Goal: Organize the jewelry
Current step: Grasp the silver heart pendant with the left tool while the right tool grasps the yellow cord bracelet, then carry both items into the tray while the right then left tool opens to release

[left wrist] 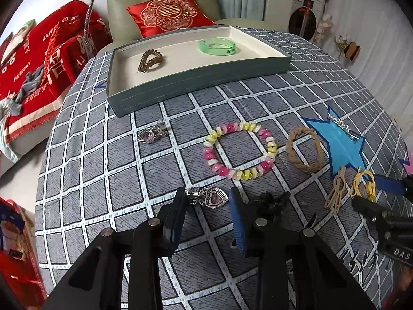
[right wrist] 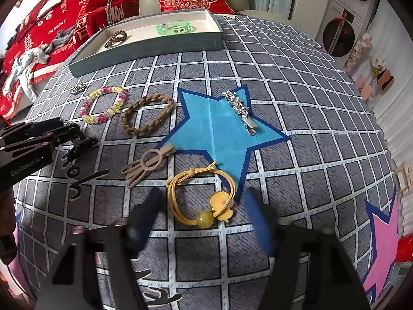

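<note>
In the left wrist view my left gripper (left wrist: pixel 207 199) is low over the checked cloth, its fingers closed against both sides of a silver heart pendant (left wrist: pixel 215 198). In the right wrist view my right gripper (right wrist: pixel 202 201) straddles a yellow hair tie (right wrist: pixel 180 183) with an amber bead. Its blurred fingers stand just clear of the tie on each side, so it is open. At the back a grey tray (left wrist: pixel 180 91) holds a brown coil hair tie (left wrist: pixel 150 59) and a green bangle (left wrist: pixel 218 46).
On the cloth lie a second heart pendant (left wrist: pixel 152 134), a pink and yellow bead bracelet (left wrist: pixel 240 151), a braided brown band (right wrist: pixel 148 115), a beige clip (right wrist: pixel 148 164), a black claw clip (left wrist: pixel 271 202), and a silver star clip (right wrist: pixel 240 111) on a blue paper star (right wrist: pixel 219 134).
</note>
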Demonstrator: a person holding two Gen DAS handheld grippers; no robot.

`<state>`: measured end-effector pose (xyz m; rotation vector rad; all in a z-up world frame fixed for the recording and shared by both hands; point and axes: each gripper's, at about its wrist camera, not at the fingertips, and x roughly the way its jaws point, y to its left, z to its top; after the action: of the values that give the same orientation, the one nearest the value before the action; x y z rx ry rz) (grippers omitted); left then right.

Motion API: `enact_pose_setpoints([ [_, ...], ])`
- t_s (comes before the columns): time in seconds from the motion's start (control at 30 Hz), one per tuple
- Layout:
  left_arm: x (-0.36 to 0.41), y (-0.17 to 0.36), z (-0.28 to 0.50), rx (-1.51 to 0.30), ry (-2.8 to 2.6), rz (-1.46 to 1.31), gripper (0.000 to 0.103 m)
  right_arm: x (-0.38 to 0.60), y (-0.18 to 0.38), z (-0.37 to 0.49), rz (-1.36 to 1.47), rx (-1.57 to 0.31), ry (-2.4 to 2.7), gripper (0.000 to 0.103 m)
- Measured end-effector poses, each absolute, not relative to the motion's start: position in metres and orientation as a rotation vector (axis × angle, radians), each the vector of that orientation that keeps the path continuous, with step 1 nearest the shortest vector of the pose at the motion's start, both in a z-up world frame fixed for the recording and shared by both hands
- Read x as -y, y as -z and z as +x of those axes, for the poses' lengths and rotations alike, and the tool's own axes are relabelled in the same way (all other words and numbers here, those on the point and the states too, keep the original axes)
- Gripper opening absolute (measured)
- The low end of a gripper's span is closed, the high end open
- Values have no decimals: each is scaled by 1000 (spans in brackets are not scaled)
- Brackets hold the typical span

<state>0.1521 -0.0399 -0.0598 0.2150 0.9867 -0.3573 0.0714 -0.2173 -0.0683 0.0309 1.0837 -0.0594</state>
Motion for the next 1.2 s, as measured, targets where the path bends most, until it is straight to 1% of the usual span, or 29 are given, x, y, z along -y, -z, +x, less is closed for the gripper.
enact_pose_setpoints([
  [0.03, 40, 60, 151, -985, 359, 215, 48, 216, 67, 71, 33, -1087, 58, 47],
  [0.07, 40, 60, 151, -983, 361, 212, 48, 216, 66, 71, 33, -1087, 58, 32],
  [0.1, 39, 59, 150, -983, 362, 203, 48, 216, 65, 72, 33, -1089, 57, 20],
  [0.33, 25, 51, 147, -970, 368, 150, 48, 221, 61, 69, 67, -1069, 49, 20],
  [0.57, 17, 36, 145, -939, 373, 129, 48, 239, 38, 71, 192, -1013, -6, 20],
  [0.73, 15, 21, 149, -915, 383, 108, 48, 242, 20, 82, 220, -983, -34, 20],
  [1.03, 9, -13, 179, -868, 374, 69, 48, 240, -14, 129, 200, -935, -102, 20],
  [1.2, 12, -28, 216, -857, 351, 71, 48, 237, -31, 171, 186, -900, -134, 20],
])
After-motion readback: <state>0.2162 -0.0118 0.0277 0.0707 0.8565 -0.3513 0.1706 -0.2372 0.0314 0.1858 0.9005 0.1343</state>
